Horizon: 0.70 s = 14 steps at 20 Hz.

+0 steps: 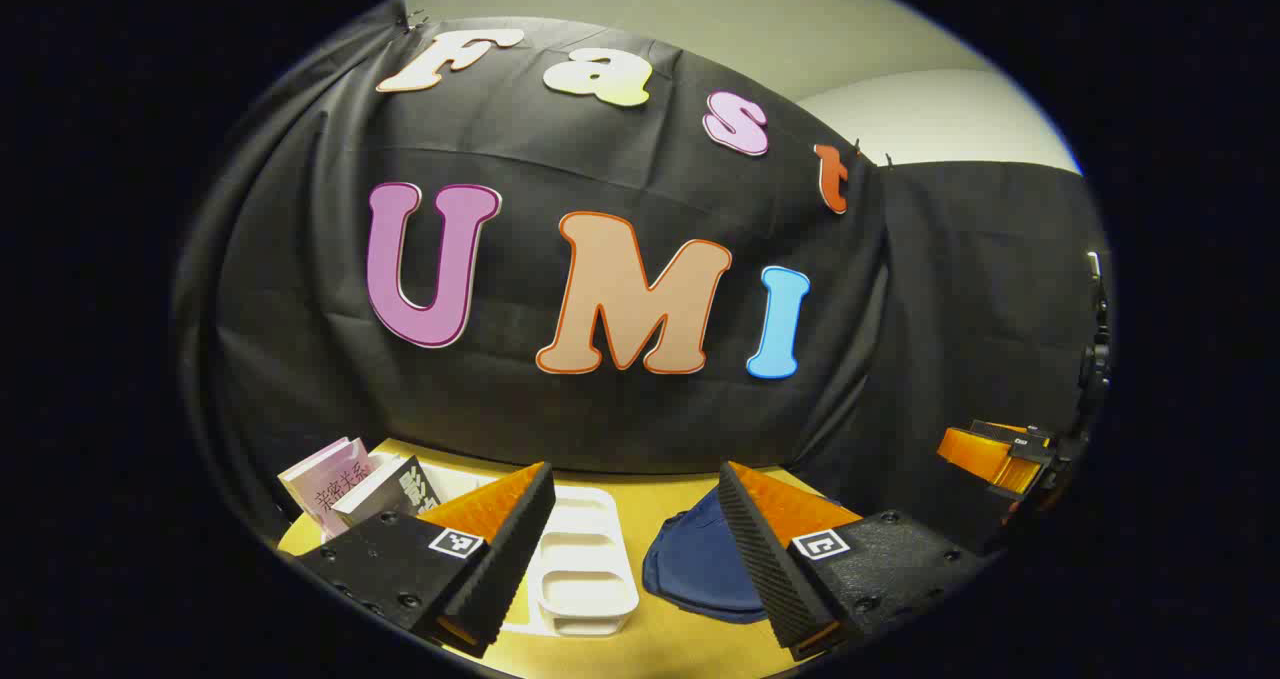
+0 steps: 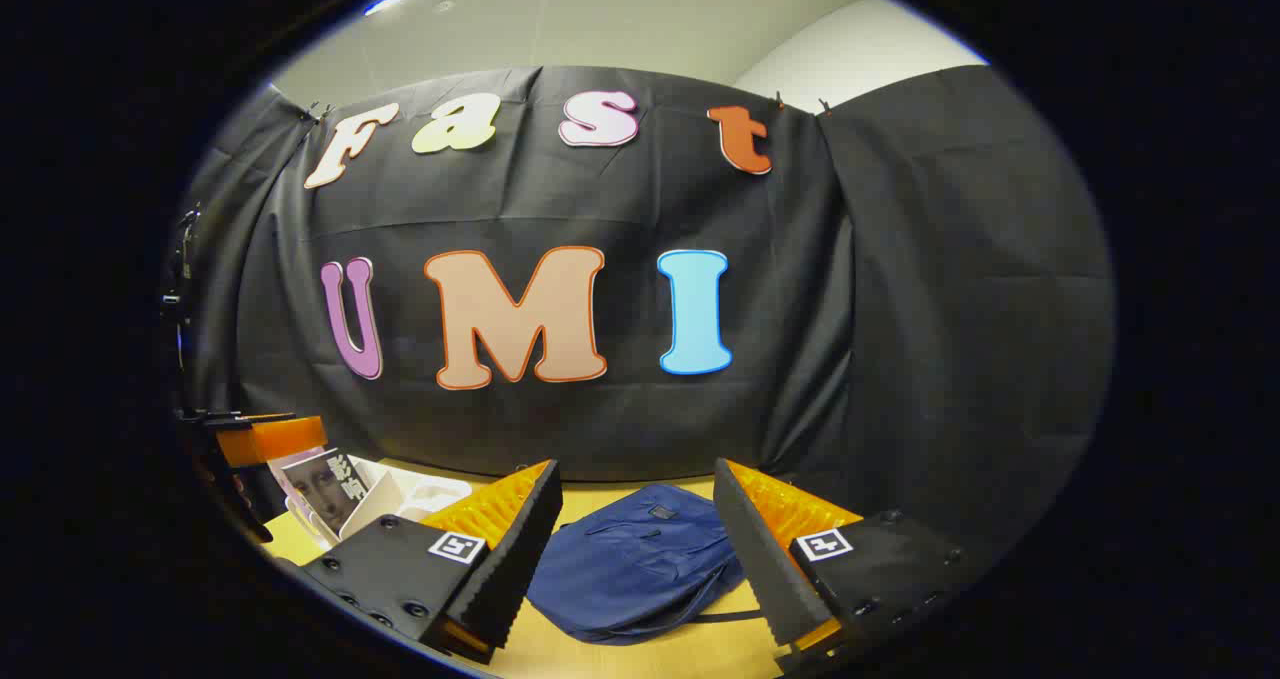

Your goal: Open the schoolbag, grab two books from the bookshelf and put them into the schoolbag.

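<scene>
A dark blue schoolbag (image 2: 640,564) lies flat on the yellow table (image 2: 640,659), straight ahead of my right gripper (image 2: 637,529), which is open and held above the table with nothing between its fingers. The left gripper view catches the schoolbag (image 1: 700,569) just right of centre, partly behind a finger. My left gripper (image 1: 634,519) is open too and holds nothing. A white bookshelf (image 1: 585,559) stretches away ahead of it, with a pink book (image 1: 330,484) and a dark-covered book (image 1: 395,491) leaning at its left end. The dark-covered book (image 2: 335,489) also appears at the left of the right gripper view.
The other gripper (image 1: 1010,454) shows at the right edge of the left gripper view, and the other gripper (image 2: 265,439) at the left edge of the right gripper view. The black cloth wall closes off the far side of the table.
</scene>
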Tool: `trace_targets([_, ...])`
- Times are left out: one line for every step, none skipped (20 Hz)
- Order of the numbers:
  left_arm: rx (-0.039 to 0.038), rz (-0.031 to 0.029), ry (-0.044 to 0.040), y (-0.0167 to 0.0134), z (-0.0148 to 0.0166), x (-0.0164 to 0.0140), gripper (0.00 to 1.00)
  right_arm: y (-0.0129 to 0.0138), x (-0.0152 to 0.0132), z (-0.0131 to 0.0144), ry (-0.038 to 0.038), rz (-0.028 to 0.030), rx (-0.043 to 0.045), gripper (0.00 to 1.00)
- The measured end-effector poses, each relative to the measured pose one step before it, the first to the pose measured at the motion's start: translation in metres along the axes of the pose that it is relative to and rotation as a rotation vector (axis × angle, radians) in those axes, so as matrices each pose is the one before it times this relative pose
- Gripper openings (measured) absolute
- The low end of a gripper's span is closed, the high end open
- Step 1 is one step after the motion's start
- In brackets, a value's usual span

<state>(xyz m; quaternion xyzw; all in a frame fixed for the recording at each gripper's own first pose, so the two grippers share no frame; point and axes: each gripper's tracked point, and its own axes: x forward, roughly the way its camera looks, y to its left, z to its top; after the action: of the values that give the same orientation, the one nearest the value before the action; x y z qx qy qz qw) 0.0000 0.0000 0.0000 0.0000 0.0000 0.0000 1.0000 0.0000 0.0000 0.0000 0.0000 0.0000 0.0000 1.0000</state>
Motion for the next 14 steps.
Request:
trace_targets([0.0037, 0.01226, 0.00474, 0.00293, -0.00069, 0.00068, 0.94, 0.003, 0.00391, -0.00203, 0.00492, 0.01243, -0.00302, 0.96])
trace_targets([0.00346, 0.01352, 0.00654, 0.00267, -0.00228, 0.00058, 0.95, 0.00334, 0.00398, -0.00217, 0.00707, 0.01253, -0.00769, 0.97])
trace_targets([0.002, 0.01391, 0.00335, 0.00312, -0.00127, 0.00115, 0.96, 0.0018, 0.00345, -0.00235, 0.00476, 0.00979, -0.00965, 0.96])
trace_targets([-0.00064, 0.01462, 0.00209, 0.00301, -0.00101, 0.00105, 0.96, 0.00324, 0.00291, -0.00063, 0.00178, 0.01121, -0.00715, 0.96])
trace_targets([-0.00256, 0.01255, 0.00187, 0.00252, -0.00037, 0.00087, 0.94, 0.00257, 0.00281, -0.00124, 0.00344, 0.00993, -0.00284, 0.96])
trace_targets([-0.00227, 0.00621, 0.00213, 0.00139, -0.00121, -0.00004, 0.95, 0.00113, 0.00125, -0.00207, 0.00502, 0.00833, 0.00071, 0.96])
trace_targets([-0.00049, 0.00571, 0.00256, 0.0006, -0.00074, 0.0, 0.96, 0.00122, 0.00096, -0.00154, 0.00626, 0.00532, 0.00045, 0.96])
trace_targets([0.00152, 0.00787, -0.00044, 0.00221, -0.00009, 0.0006, 0.95, -0.00101, 0.00157, -0.0029, 0.00495, 0.00146, -0.00243, 0.96])
trace_targets([0.00302, 0.00584, 0.00062, 0.00167, -0.00037, -0.00007, 0.96, -0.0018, 0.00085, -0.00289, 0.00752, -0.00519, -0.00564, 0.96])
trace_targets([0.00387, 0.00515, 0.0036, 0.00092, -0.0017, 0.0002, 0.95, -0.00163, 0.00022, -0.0033, 0.0092, -0.00231, -0.00466, 0.96])
trace_targets([0.00303, 0.00632, 0.00217, 0.00136, -0.00116, -0.00065, 0.95, -0.00116, 0.00052, -0.00251, 0.00637, -0.00205, -0.00246, 0.96])
trace_targets([0.00174, 0.00562, -0.0023, 0.00064, 0.00044, -0.00011, 0.96, -0.00068, -0.00007, -0.00153, 0.00286, 0.00098, -0.00017, 0.96])
trace_targets([0.00001, 0.00406, -0.0028, 0.00083, 0.00119, 0.00008, 0.96, 0.00035, -0.00063, -0.00115, 0.0019, 0.00274, -0.00099, 0.96])
trace_targets([-0.0004, 0.00383, -0.0011, 0.00078, -0.00104, -0.00083, 0.96, 0.00038, -0.00027, -0.00035, -0.00109, 0.00351, -0.0023, 0.96])
